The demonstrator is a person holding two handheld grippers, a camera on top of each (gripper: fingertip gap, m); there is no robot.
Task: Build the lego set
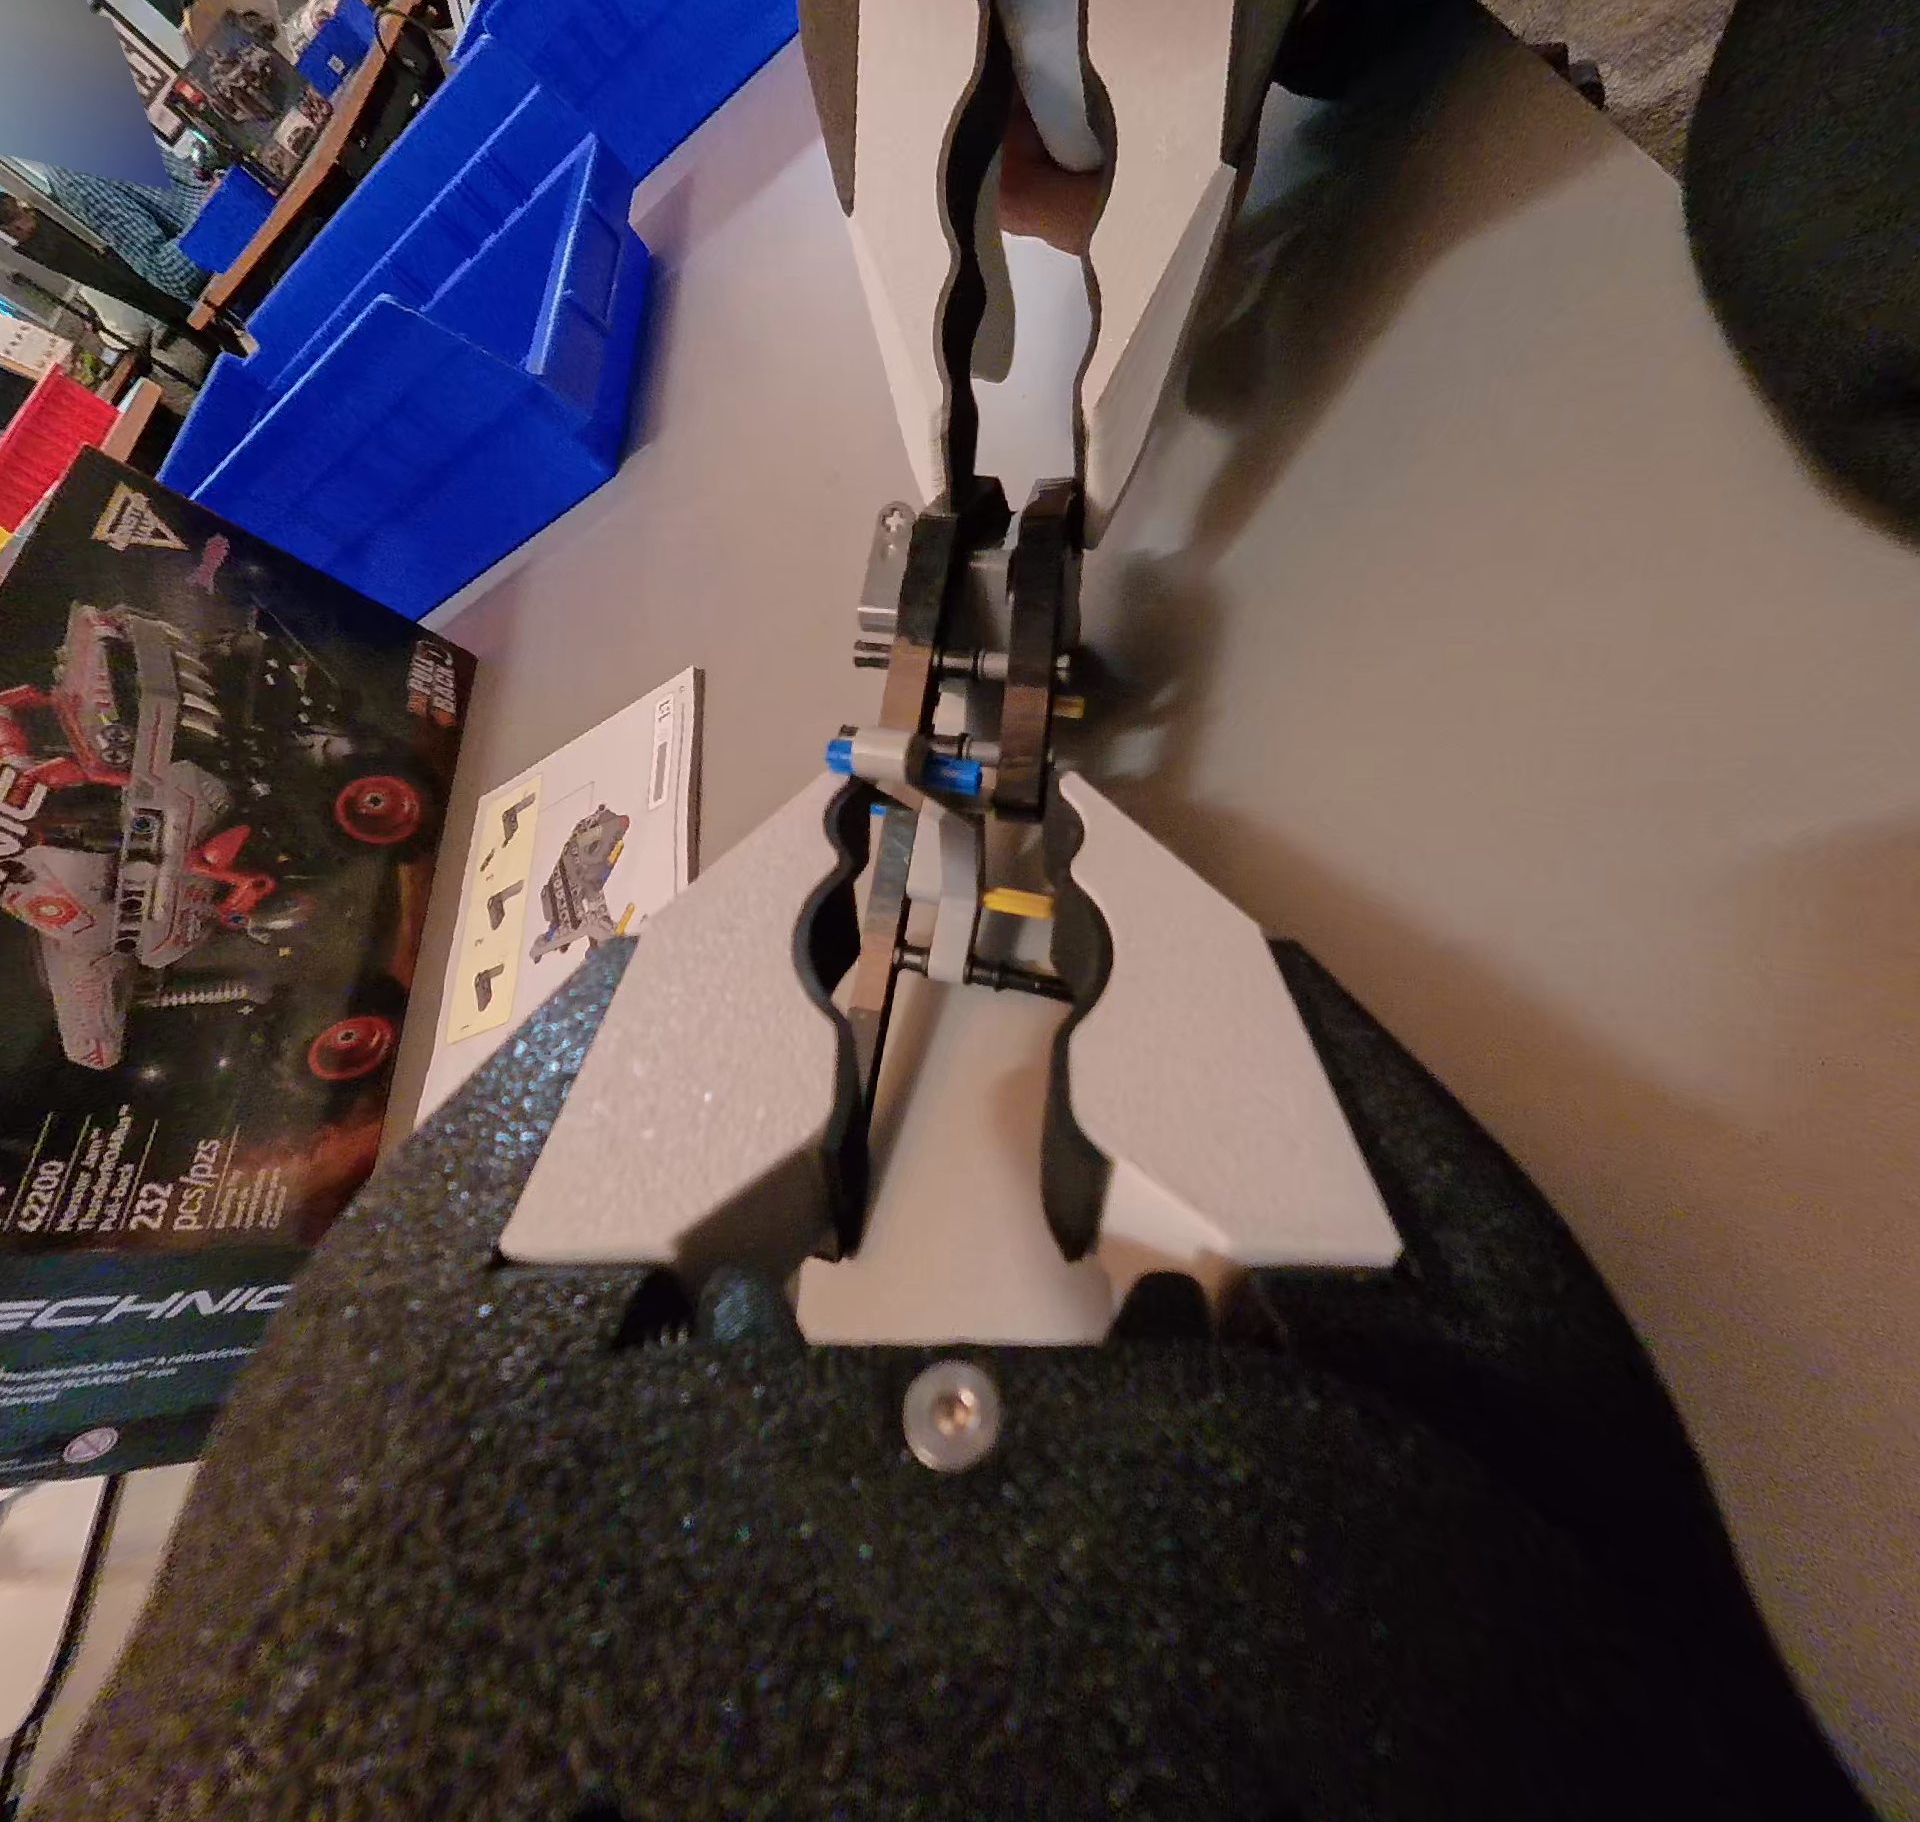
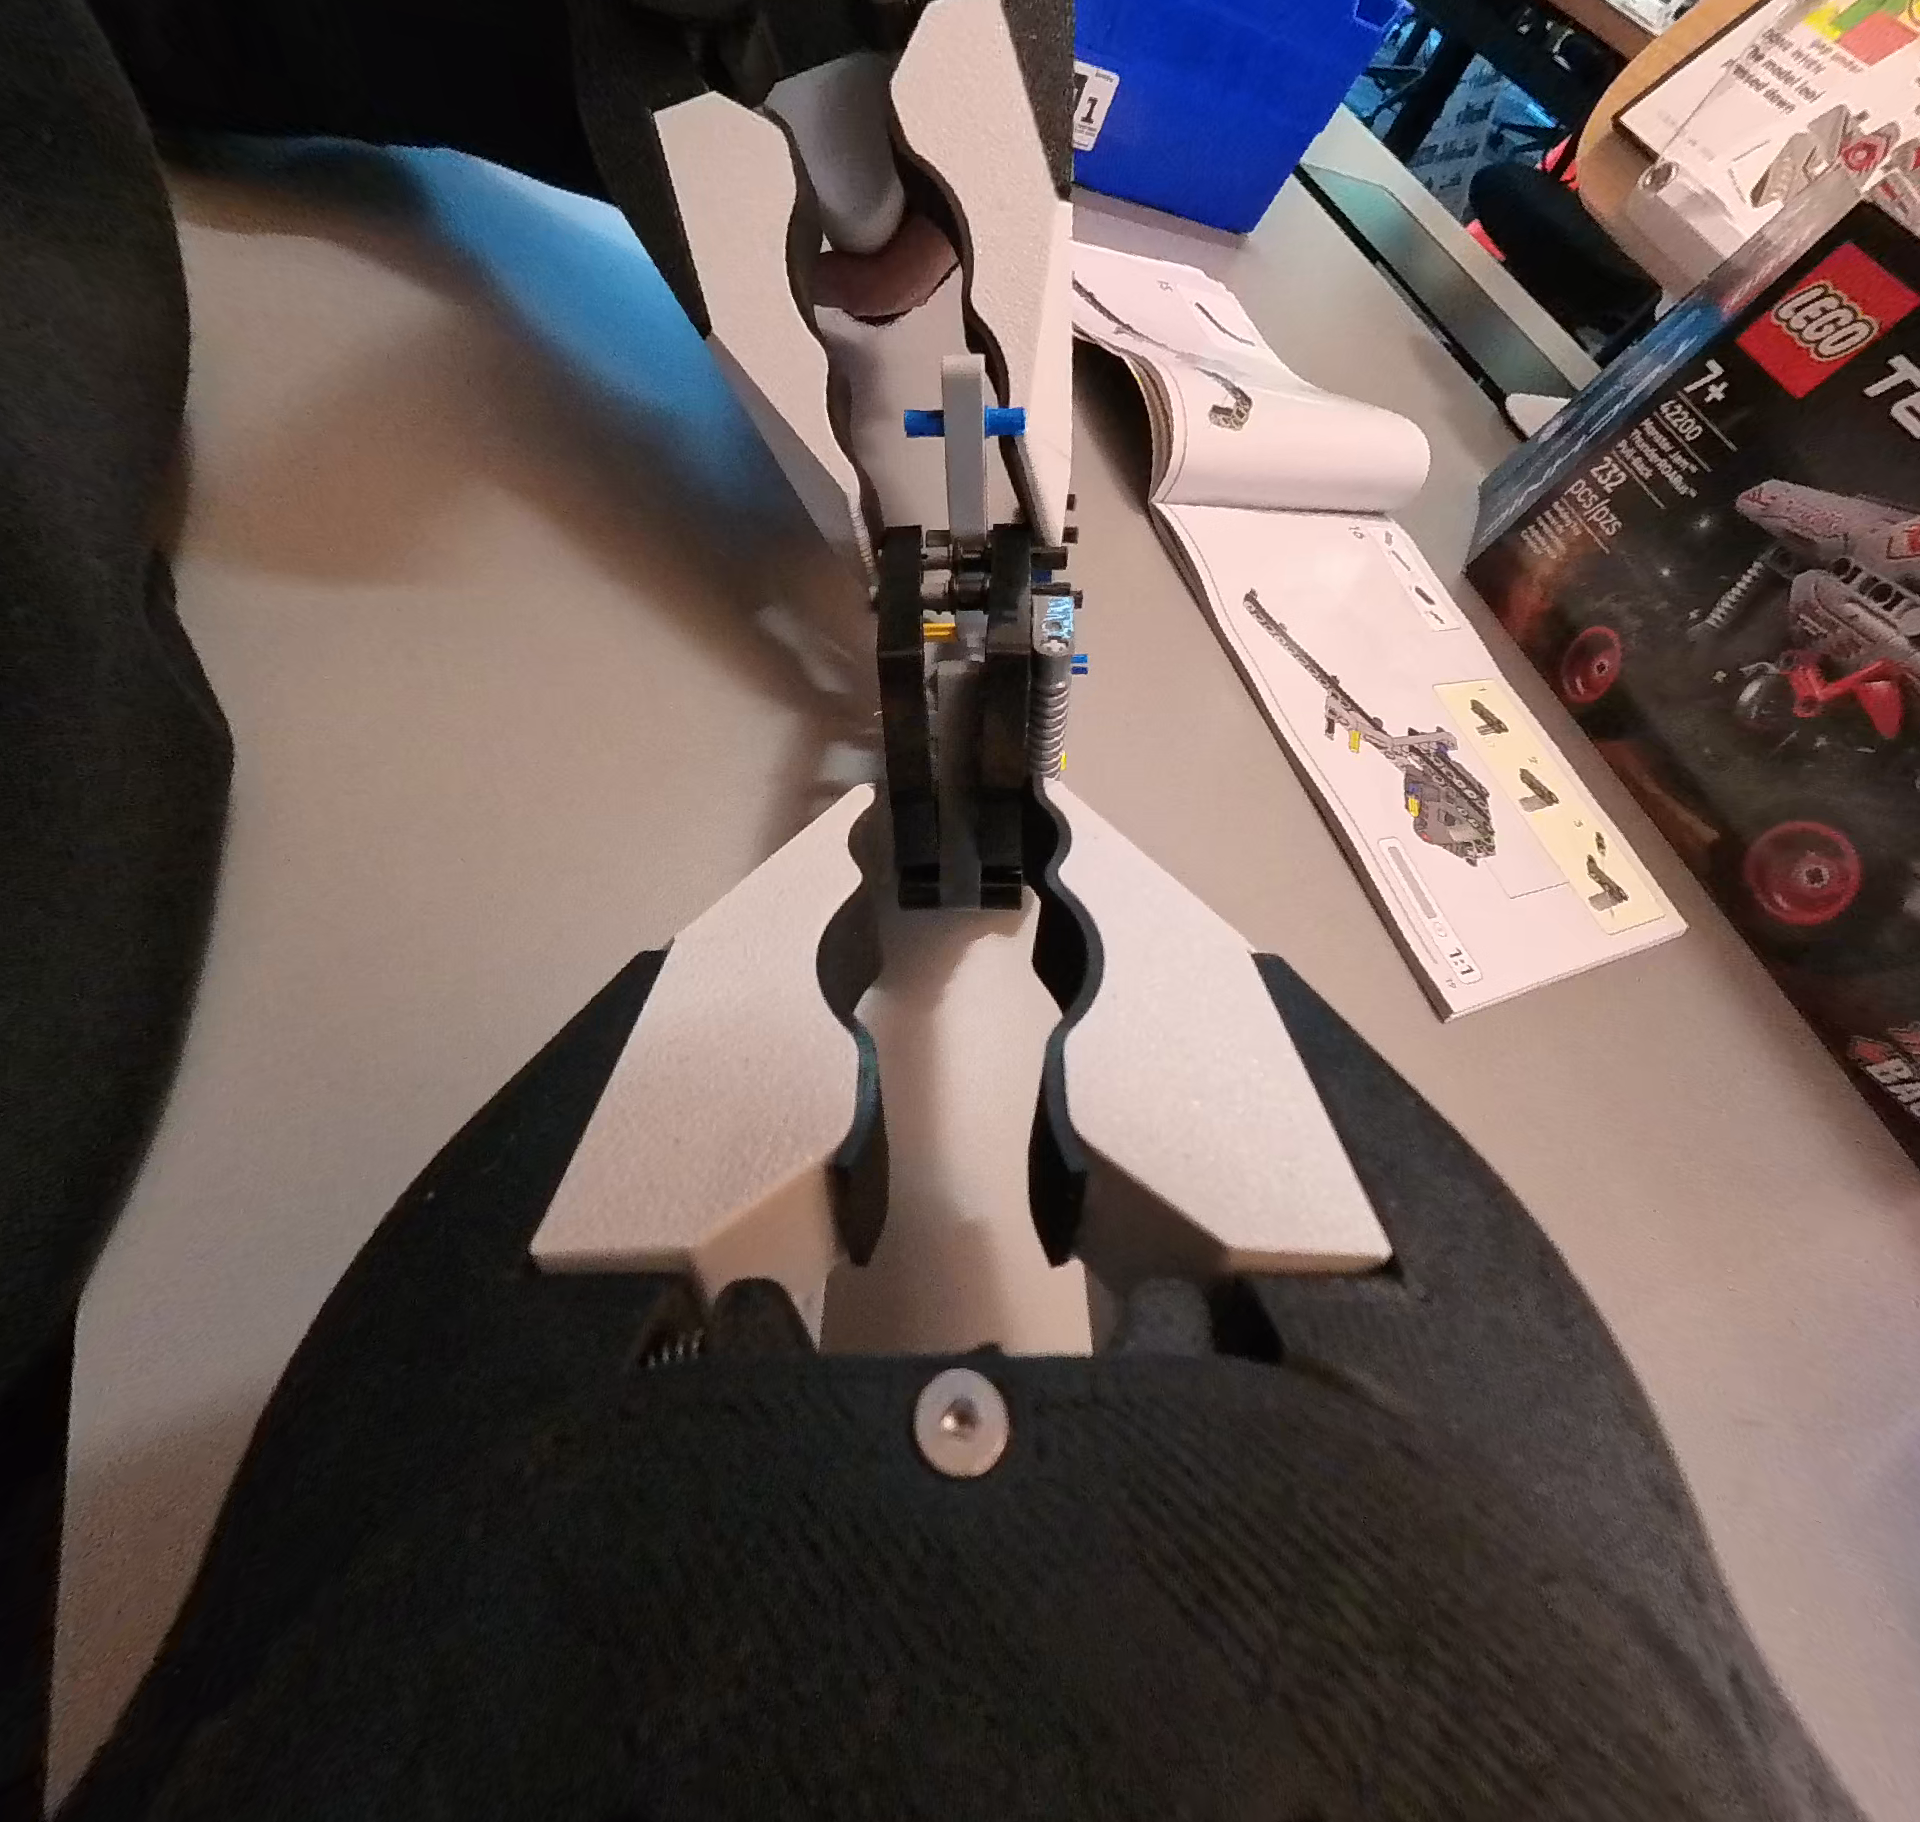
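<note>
Mid-assembly at frame centre: left hand-held gripper [image 1: 951, 899] and right hand-held gripper [image 2: 961, 837] both clamped on the lego frame [image 2: 961, 692]; next, press ends together squarely.

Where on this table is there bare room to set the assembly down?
Bare table lies beside the held assembly, on the side away from the booklet. The other side is crowded: booklet, box, blue bins. Both tools grip the assembly.

Lego box [image 1: 197, 899] cut off by the left edge in the left wrist view, by the right edge in the right. Lower end of the lego assembly [image 1: 961, 733] hidden between the left tool's [image 1: 951, 816] fingers. Blurred shadow patch on the tabletop [image 1: 1455, 681] beside it.
</note>
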